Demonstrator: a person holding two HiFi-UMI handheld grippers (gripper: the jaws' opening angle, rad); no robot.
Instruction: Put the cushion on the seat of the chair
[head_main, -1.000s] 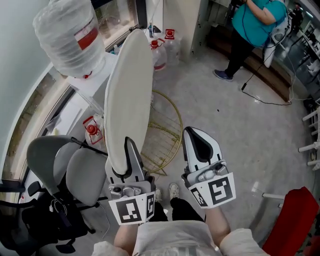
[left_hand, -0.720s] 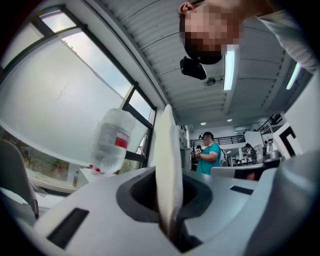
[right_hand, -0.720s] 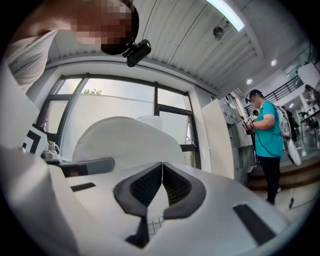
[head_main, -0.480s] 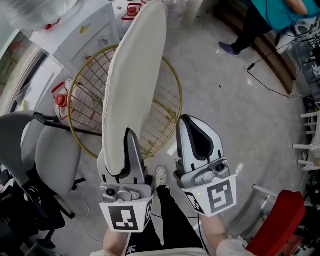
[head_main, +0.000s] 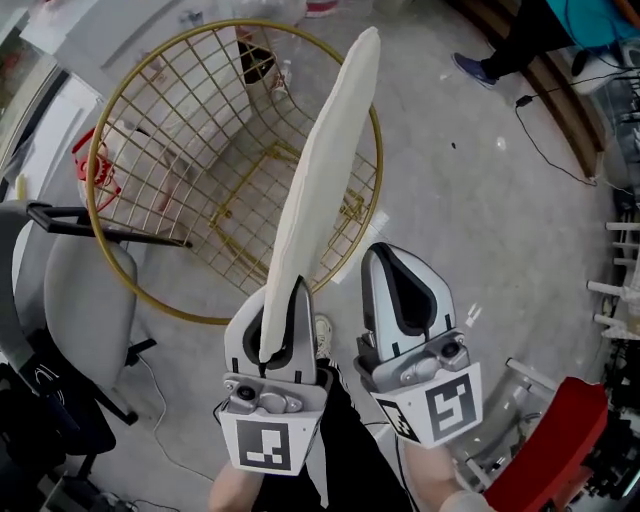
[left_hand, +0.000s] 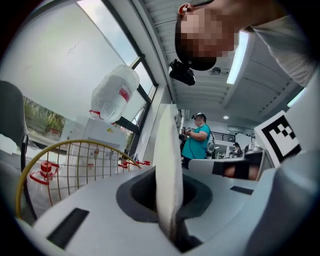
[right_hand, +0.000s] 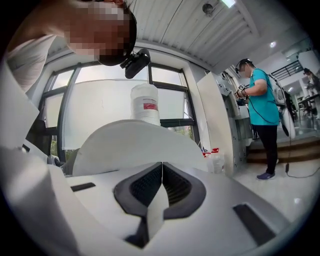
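A cream round cushion (head_main: 320, 180) stands on edge above the gold wire chair (head_main: 190, 130), reaching up and to the right across its rim. My left gripper (head_main: 280, 305) is shut on the cushion's near edge. In the left gripper view the cushion (left_hand: 167, 165) rises as a thin slab from between the shut jaws of that gripper (left_hand: 169, 212). My right gripper (head_main: 392, 262) hangs just to the right, apart from the cushion, shut with nothing in it. Seen from the right gripper (right_hand: 161, 182), the pads meet and the cushion (right_hand: 130, 145) shows as a pale dome behind.
A grey office chair (head_main: 70, 290) stands at the left beside the gold chair. Red-capped water bottles (head_main: 95, 165) sit behind its rim. A red object (head_main: 550, 440) is at the lower right. A person in teal (right_hand: 260, 100) stands farther back, with a cable (head_main: 545, 140) on the floor.
Both grippers have come down with the cushion. The cushion now shows edge-on, directly over the gold chair, which has come fully into view.
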